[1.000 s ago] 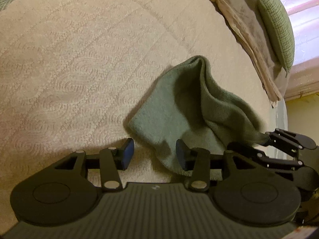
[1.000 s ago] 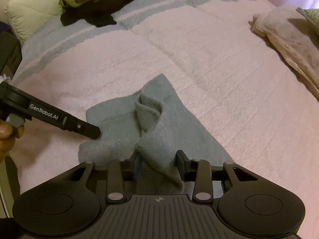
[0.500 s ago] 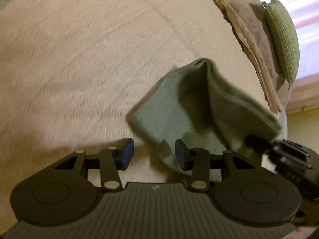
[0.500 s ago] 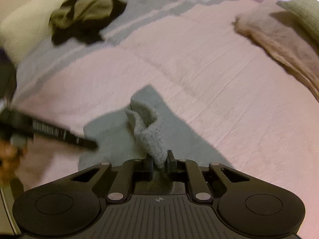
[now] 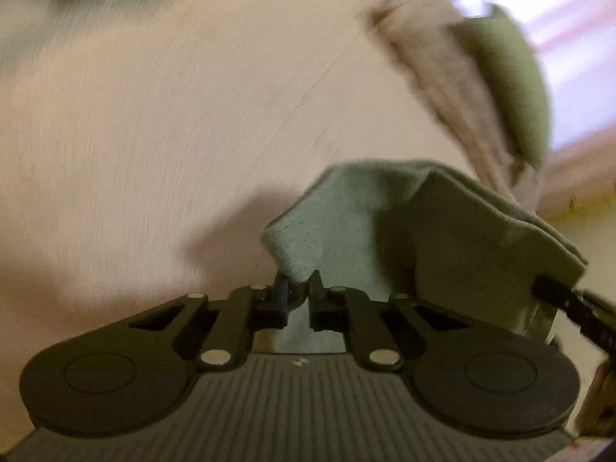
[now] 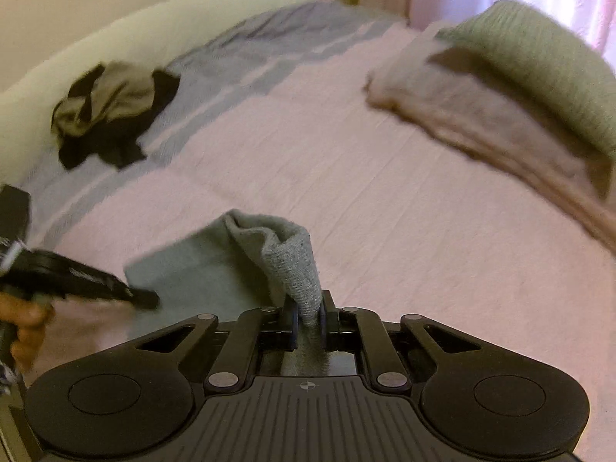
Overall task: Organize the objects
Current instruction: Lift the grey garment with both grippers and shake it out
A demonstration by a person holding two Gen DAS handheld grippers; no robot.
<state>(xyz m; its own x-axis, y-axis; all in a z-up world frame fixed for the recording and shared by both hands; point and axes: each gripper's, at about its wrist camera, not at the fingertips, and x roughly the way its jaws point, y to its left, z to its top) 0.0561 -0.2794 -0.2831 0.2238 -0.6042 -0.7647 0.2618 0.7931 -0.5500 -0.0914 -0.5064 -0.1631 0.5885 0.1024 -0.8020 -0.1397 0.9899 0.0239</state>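
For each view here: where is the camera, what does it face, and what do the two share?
Left wrist: on the left hand-held gripper, facing across the bed toward a green pillow; right hand-held gripper at the right edge.
Right wrist: on the right hand-held gripper, facing a clothes pile; a hand at left.
Shared: the grey towel, pinched by both.

Right wrist view. The right gripper (image 6: 308,313) has its fingers closed on a raised fold of a grey-green towel (image 6: 215,265), whose remainder lies on the pink bedspread (image 6: 346,192). The left gripper (image 6: 142,296) enters from the left, its tip at the towel's near corner; its jaw state cannot be judged. Beyond lie a dark clothing pile (image 6: 111,111), a folded beige blanket (image 6: 481,123) and a green cushion (image 6: 539,57).
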